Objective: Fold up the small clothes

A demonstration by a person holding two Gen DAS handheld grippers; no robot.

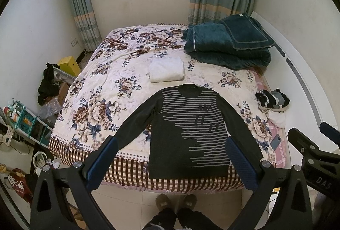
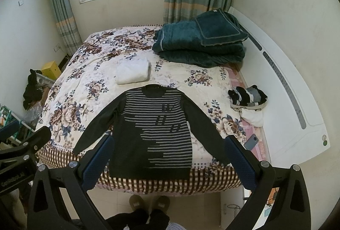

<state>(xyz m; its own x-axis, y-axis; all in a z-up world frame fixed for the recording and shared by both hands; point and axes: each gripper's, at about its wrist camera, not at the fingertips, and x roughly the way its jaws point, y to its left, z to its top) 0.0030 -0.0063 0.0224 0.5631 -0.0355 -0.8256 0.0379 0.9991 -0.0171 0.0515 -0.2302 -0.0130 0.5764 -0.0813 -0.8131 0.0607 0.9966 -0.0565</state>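
Note:
A dark grey long-sleeved sweater [image 1: 187, 134] with pale stripes lies flat and face up on the near edge of the bed, sleeves spread to both sides; it also shows in the right wrist view [image 2: 153, 134]. My left gripper [image 1: 172, 145] is open and empty, held above the sweater's lower part. My right gripper [image 2: 169, 144] is open and empty, also held above the sweater. A folded white garment [image 1: 166, 69] lies beyond the collar. A crumpled black, grey and white pile of clothes [image 1: 273, 100] sits at the bed's right side.
The bed has a floral cover [image 1: 102, 102]. A folded teal blanket [image 1: 229, 43] lies at the far right. A phone [image 1: 276, 141] lies near the right edge. The person's slippers [image 1: 176, 201] stand on the floor at the bed's foot. Clutter and shelves [image 1: 25, 121] stand left.

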